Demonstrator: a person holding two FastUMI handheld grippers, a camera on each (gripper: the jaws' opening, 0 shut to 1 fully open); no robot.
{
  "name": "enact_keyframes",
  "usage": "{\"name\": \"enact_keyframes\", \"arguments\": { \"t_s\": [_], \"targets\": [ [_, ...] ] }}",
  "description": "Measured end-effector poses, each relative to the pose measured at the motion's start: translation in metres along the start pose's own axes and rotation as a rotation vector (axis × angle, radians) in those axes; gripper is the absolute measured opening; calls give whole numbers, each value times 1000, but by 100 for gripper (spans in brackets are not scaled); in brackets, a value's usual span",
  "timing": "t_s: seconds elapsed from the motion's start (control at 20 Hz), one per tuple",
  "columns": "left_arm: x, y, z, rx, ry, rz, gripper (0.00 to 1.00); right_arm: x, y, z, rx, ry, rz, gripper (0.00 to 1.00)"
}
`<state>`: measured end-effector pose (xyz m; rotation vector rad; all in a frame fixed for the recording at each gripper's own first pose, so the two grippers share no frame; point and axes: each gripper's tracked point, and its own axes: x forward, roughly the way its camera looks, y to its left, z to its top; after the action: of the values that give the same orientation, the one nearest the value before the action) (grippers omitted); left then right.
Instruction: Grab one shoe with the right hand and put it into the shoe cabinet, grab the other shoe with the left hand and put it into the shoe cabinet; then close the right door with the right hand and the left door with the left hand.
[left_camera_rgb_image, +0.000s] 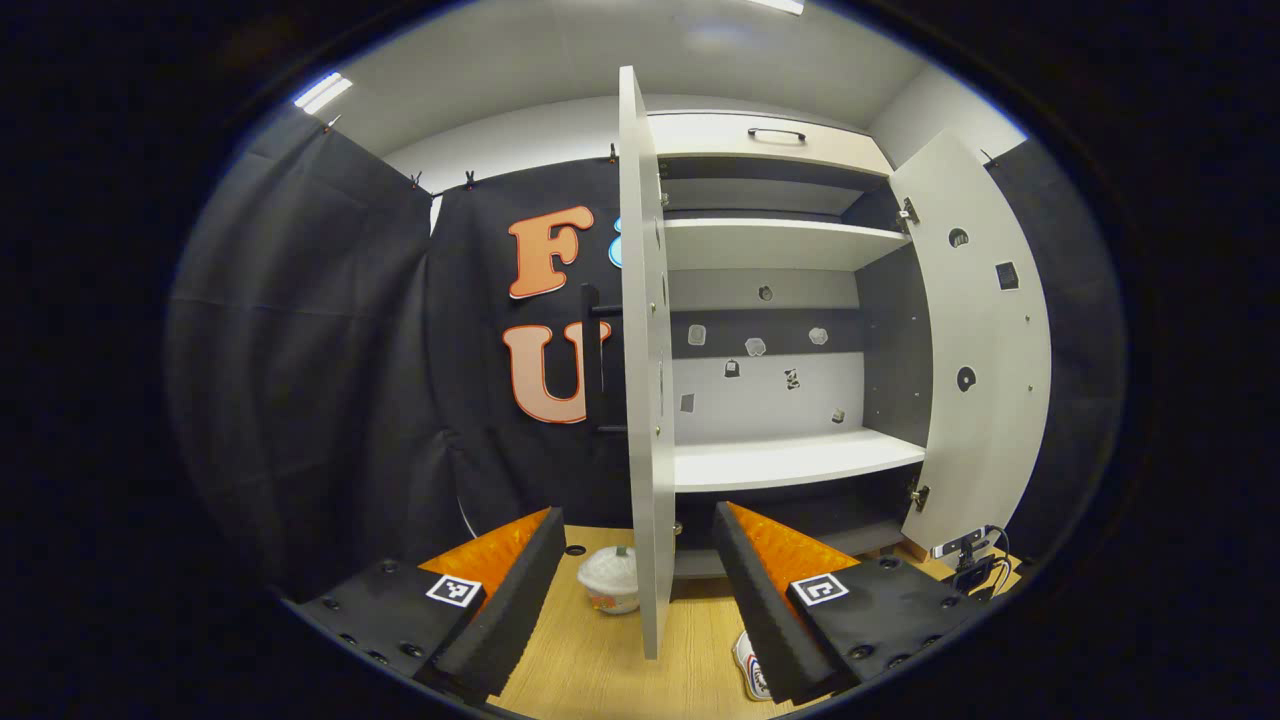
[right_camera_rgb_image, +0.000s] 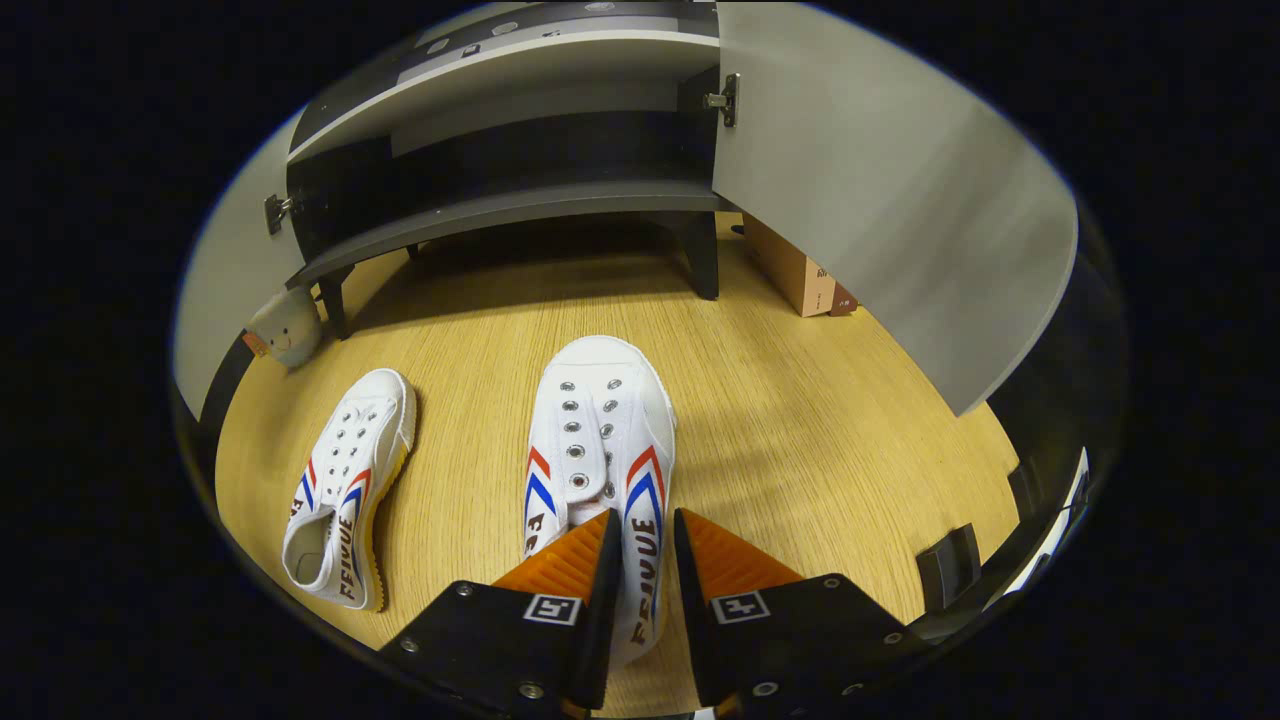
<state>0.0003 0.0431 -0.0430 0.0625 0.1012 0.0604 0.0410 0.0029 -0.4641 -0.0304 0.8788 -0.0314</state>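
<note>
Right hand-held gripper (right_camera_rgb_image: 645, 560) clamped on near shoe's (right_camera_rgb_image: 598, 440) side wall; shoe on floor (right_camera_rgb_image: 800, 420), toe toward shoe cabinet (right_camera_rgb_image: 520, 205). Second shoe (right_camera_rgb_image: 345, 480) lies roughly parallel. Left hand-held gripper (left_camera_rgb_image: 640, 570) apart.

— What's the surface?

— A light wood-grain floor (right_camera_rgb_image: 800, 420). Two white shoes lie on it: one shoe (right_camera_rgb_image: 600, 440) in the middle, toe toward the shoe cabinet (right_camera_rgb_image: 520, 205), the other shoe (right_camera_rgb_image: 345, 485) to its left, apart from it.

— Anything else down there?

— The cabinet's dark legs stand on it, a small stuffed toy (right_camera_rgb_image: 285, 328) sits by the left leg, and a cardboard box (right_camera_rgb_image: 795, 270) rests behind the open right door (right_camera_rgb_image: 900, 210).
</note>
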Motion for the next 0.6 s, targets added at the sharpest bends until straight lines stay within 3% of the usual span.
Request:
{"name": "enact_keyframes", "arguments": {
  "t_s": [0.25,0.45,0.6],
  "targets": [
    [3,2,-5,6,11,3,96,1,-5,4,6,-8,-42,2],
    [8,-2,-6,9,9,-7,96,-20,-3,20,8,-27,-63,0],
    [11,-6,-7,2,9,-19,97,-44,6,37,18,-62,-36,0]
  ]
}}
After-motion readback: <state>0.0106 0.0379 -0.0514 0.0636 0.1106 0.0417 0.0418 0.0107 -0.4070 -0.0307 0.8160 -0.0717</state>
